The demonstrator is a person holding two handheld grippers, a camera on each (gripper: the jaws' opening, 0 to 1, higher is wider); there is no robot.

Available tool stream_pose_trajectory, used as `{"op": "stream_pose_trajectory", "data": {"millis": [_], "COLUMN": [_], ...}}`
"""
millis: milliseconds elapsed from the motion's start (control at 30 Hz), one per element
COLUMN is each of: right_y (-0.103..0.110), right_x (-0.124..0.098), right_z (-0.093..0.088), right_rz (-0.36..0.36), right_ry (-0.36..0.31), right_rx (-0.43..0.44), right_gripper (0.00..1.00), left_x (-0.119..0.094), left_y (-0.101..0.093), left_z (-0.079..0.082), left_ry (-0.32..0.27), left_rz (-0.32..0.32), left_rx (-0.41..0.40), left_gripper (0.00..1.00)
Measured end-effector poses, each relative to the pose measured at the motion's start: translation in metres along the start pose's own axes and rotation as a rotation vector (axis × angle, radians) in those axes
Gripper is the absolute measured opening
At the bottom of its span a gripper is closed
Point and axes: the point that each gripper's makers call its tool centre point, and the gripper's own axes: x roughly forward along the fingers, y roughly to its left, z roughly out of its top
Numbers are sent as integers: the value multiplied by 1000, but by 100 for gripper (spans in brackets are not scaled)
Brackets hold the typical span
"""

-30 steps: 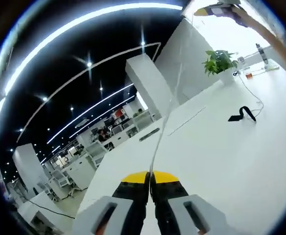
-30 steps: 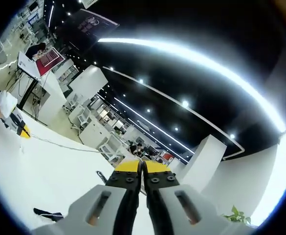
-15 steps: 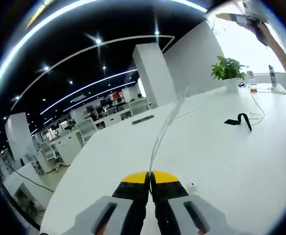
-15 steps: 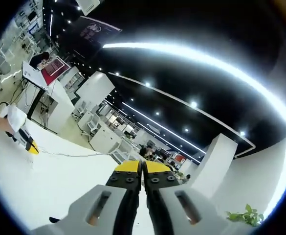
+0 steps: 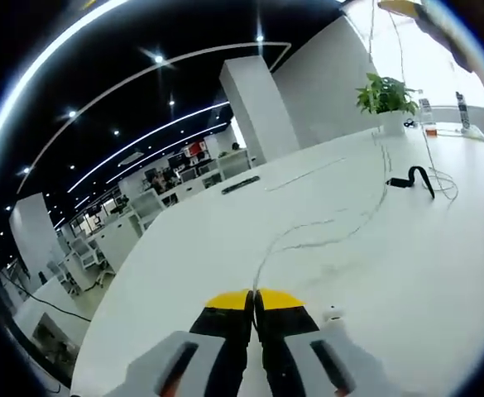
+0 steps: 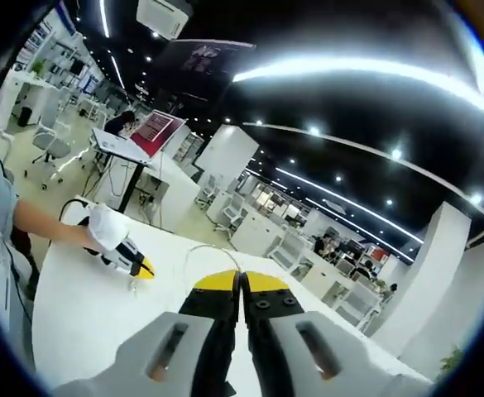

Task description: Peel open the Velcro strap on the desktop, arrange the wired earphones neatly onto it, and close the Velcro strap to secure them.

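**The earphone cord goes slack on the desk**

A moment ago the thin earphone cord (image 5: 324,240) ran straight and tight up from the left gripper (image 5: 253,299). Now it droops and lies in soft curves on the white desk (image 5: 225,240). I think the earphones are being laid down, ready to be tidied.

The left gripper's yellow tips are pressed together, pinching the cord. The right gripper (image 6: 241,283) is squeezed shut too, and a bit of cord loops up just behind its tips.

The Velcro strap (image 5: 414,177) is black, floppy and bent in a hump. It lies near the potted plant (image 5: 384,98), with cord lying just beside it. The desk looks smooth and shiny.
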Motion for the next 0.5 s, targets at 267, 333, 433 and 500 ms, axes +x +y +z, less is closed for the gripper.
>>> {"op": "stream_pose_trajectory", "data": {"millis": [267,333,433,500], "right_y": [34,40,51,56], "right_x": [19,20,20,18], "right_z": [-6,-2,8,16], "right_rz": [118,141,175,194], "right_ry": [5,-9,-42,-69], "right_rx": [9,10,6,5], "right_gripper": [4,4,4,4], "left_x": [3,5,8,9], "left_y": [-20,-26,-33,-36], "left_z": [1,2,4,4], "left_ry": [5,5,5,3], "left_rz": [-57,-74,-95,-103], "left_rx": [36,48,59,58], "left_gripper": [6,6,6,6]}}
